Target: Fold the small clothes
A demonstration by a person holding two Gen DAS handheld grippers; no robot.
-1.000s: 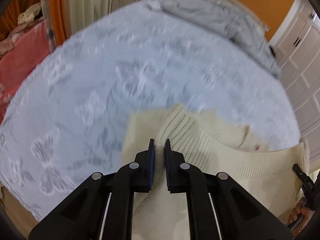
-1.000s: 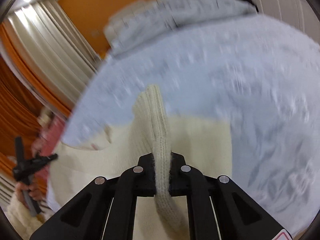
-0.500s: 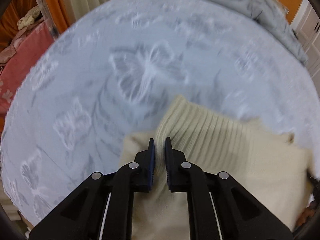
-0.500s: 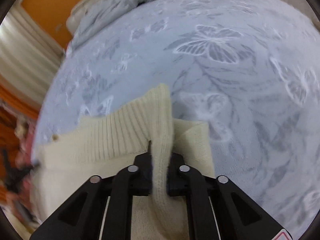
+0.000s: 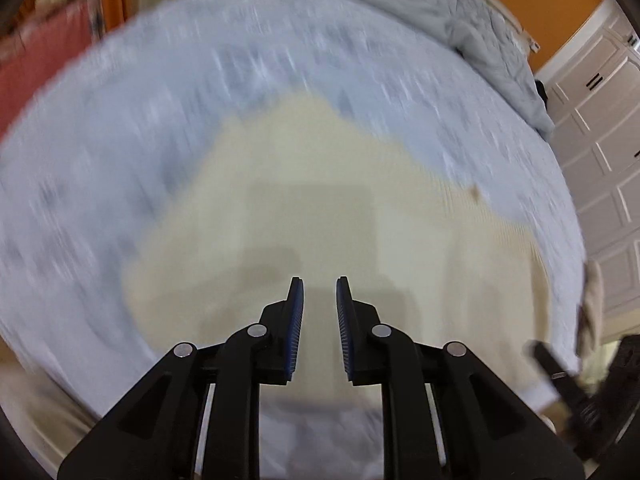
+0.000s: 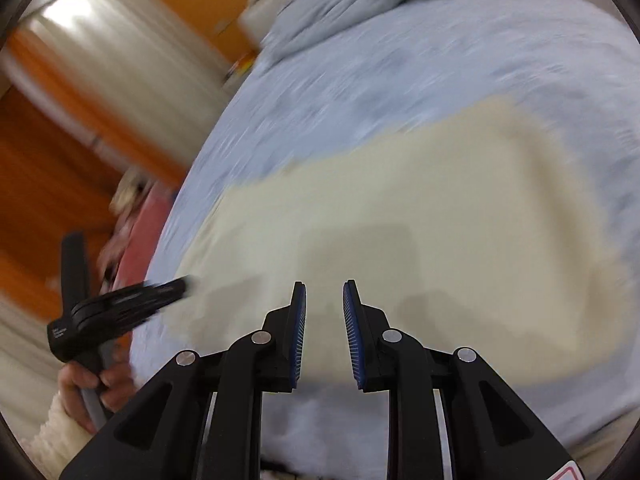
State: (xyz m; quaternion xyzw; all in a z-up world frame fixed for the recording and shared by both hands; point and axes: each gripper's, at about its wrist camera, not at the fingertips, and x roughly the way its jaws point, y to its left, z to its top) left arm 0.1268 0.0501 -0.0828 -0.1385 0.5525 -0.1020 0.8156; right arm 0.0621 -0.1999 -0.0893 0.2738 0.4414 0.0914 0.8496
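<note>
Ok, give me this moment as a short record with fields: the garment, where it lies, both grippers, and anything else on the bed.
garment: cream knitted sweater, lying spread out, blurred by motion
surface: pale blue bedspread
left gripper: open, nothing between the fingers, over the sweater
right gripper: open, nothing between the fingers, over the sweater
also on bed: rumpled grey duvet at the far end
image quality: both views smeared, fold details cannot be told
</note>
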